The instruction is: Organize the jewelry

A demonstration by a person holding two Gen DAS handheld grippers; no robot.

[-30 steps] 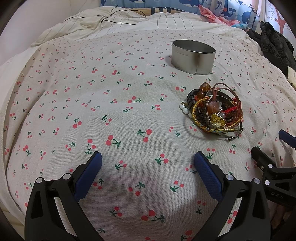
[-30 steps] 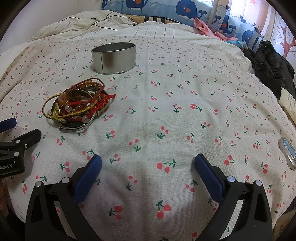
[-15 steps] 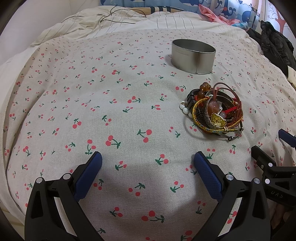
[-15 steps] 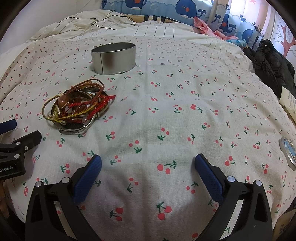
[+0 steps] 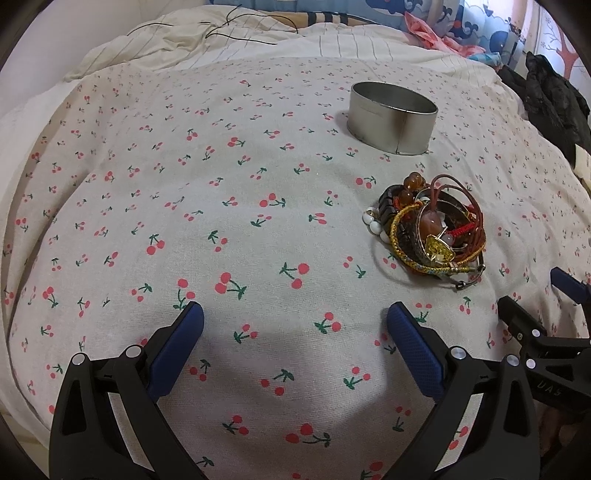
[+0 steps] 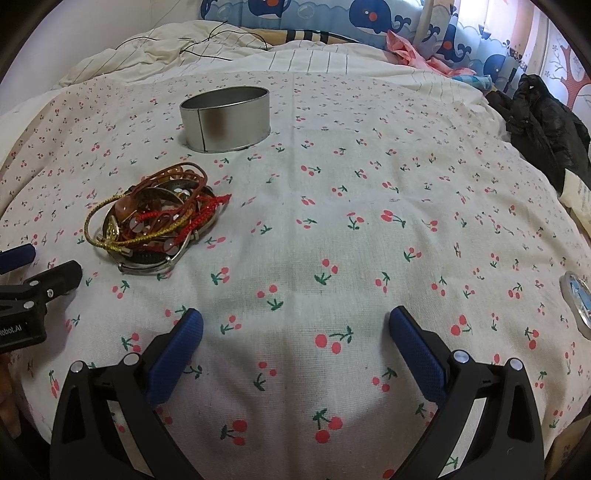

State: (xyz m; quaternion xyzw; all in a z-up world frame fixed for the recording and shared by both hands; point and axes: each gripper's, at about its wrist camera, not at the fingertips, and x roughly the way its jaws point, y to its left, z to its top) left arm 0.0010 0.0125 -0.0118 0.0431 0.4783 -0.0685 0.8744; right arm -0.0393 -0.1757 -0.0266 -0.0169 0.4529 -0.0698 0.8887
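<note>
A tangled pile of bracelets (image 5: 432,236), with gold cord, red string, brown beads and metal bangles, lies on the cherry-print bedspread (image 5: 221,184). Behind it stands a round open metal tin (image 5: 393,118). In the right wrist view the pile of bracelets (image 6: 155,218) is at the left, the tin (image 6: 225,118) beyond it. My left gripper (image 5: 295,332) is open and holds nothing, hovering over bare cloth left of and nearer than the pile. My right gripper (image 6: 295,332) is also open and holds nothing, right of the pile.
A rumpled striped duvet with black cords (image 5: 229,29) and whale-print pillows (image 6: 332,18) lie at the far end. A black jacket (image 6: 543,122) is heaped at the right. A round metal lid (image 6: 578,302) rests near the right edge of the bed.
Both views have shifted only slightly; the pile and the tin stay where they were, and both grippers remain open.
</note>
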